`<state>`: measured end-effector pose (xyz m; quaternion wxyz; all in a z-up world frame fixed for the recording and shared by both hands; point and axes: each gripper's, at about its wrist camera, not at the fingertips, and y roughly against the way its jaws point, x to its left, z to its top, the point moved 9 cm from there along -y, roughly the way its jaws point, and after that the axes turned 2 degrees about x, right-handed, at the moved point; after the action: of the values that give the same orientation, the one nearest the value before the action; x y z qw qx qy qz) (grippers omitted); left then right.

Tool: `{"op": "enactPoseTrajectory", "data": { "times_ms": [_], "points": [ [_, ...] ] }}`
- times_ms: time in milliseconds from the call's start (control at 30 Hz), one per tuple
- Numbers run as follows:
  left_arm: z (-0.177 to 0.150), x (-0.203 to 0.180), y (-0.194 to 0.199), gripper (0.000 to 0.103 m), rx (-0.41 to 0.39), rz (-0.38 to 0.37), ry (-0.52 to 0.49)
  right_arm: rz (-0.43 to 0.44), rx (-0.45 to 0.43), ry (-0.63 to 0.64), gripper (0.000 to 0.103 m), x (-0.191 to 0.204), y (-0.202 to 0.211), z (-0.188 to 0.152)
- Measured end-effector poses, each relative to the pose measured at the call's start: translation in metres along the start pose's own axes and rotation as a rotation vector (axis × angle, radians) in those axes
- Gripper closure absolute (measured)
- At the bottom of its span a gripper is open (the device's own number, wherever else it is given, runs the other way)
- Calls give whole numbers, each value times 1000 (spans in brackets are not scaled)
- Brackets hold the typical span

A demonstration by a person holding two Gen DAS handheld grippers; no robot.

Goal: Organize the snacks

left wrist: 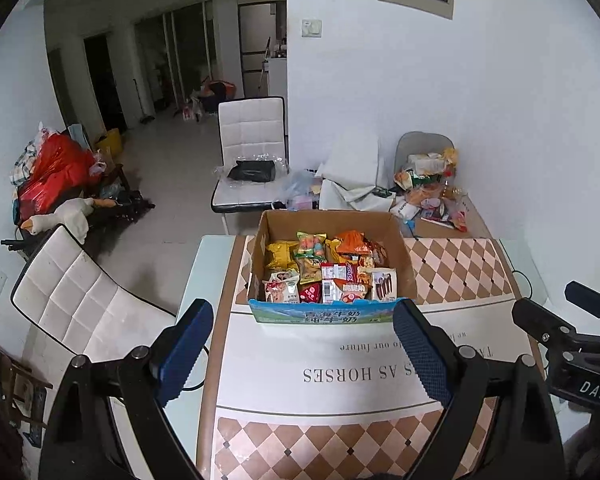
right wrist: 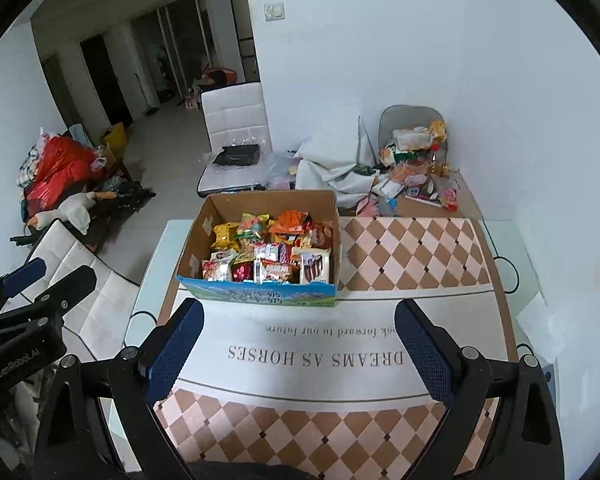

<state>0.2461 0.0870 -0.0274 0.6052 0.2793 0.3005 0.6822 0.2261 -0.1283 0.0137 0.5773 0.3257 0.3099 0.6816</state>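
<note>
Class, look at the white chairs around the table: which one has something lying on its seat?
The far white chair beyond the cardboard box: a black bag lies on its seat. The near white chair is bare.

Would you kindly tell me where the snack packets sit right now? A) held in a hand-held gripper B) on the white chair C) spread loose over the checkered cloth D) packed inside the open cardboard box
D: the colourful snack packets fill the open cardboard box standing on the table.
</note>
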Motion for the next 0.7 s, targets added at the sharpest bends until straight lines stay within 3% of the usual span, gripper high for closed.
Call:
{"op": "enactPoseTrajectory", "data": {
  "times_ms": [167,700],
  "points": [
    [1,1,-6,2,0,7,2,-40,-36,-2,2,-4,-1,8],
    [7,0,-3,1,-37,13,10,-82,-85,-2,1,-6,0,22]
  ]
}}
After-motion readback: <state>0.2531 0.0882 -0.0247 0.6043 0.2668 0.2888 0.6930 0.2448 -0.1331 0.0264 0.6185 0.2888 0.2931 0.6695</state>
